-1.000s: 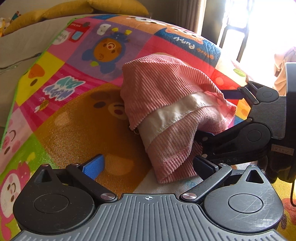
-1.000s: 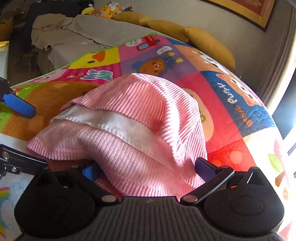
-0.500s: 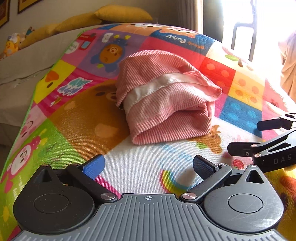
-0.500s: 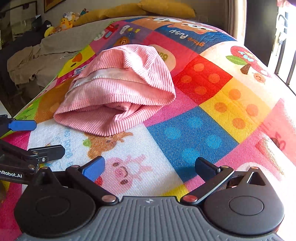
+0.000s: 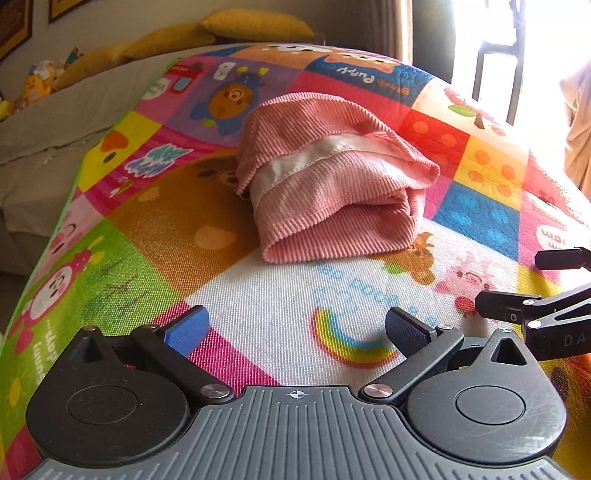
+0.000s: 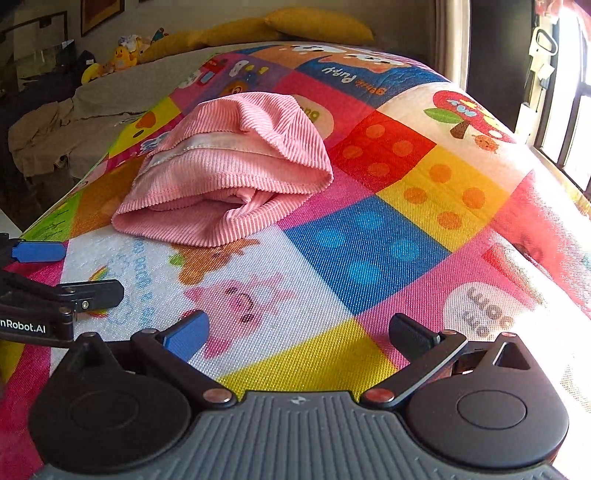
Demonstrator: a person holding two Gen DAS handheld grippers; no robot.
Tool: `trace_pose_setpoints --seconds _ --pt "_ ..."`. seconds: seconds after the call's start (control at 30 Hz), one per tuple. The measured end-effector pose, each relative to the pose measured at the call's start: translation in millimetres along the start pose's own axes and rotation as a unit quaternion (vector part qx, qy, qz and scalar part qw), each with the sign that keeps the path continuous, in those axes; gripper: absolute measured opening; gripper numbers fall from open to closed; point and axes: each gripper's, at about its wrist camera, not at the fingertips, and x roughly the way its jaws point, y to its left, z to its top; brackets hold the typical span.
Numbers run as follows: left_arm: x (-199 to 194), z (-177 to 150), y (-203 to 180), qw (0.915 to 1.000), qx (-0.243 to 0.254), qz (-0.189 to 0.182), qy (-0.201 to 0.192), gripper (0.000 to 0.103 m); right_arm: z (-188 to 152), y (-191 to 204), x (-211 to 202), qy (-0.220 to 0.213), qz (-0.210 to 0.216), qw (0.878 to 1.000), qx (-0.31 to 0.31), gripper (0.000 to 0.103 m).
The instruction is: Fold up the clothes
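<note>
Pink ribbed garment (image 5: 332, 184) lies folded in a bundle on the play mat (image 5: 258, 314), both left tongs (image 5: 295, 328) and right tongs (image 6: 297, 332) apart and empty, so tidying or finishing seems next.

A bright cartoon play mat (image 5: 229, 229) is lying across the whole near and middle ground, showing a rainbow (image 5: 347, 343), a pink pig (image 6: 240, 299) and a blue panel with the words "Brave Puppy" at its far end. Yellow cushions (image 5: 255, 26) are resting along the far wall behind it. At the far left, plush toys (image 6: 118, 55) are sitting by a grey-beige sheet (image 5: 59, 122), and crumpled beige cloth (image 6: 37, 136) is lying there. Sunlight is pouring through a window (image 6: 569, 92) on the right.
</note>
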Motion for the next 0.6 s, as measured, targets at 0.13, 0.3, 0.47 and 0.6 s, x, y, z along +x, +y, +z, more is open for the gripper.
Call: trace_pose_setpoints --seconds 0.13,0.3,0.47,0.6 --pt "-8.0 -10.1 -0.7 1.0 -0.009 0.004 -0.001 0.103 -4.4 -4.0 -5.6 0.001 0.011 1.0 -0.01 0.103" --pt "-8.9 -12.4 -5.1 0.9999 -0.002 0.013 0.002 0.103 -6.8 -6.1 -11.5 -0.002 0.013 1.0 -0.009 0.103" --pt "-5.6 -9.2 -5.0 0.9999 -0.001 0.013 0.001 0.103 -2.7 -7.6 -9.8 -0.005 0.012 1.0 -0.005 0.103" --pt "-5.4 -8.7 -3.1 0.9999 -0.001 0.013 0.001 0.103 -2.4 -8.6 -8.8 -0.005 0.013 1.0 -0.006 0.103"
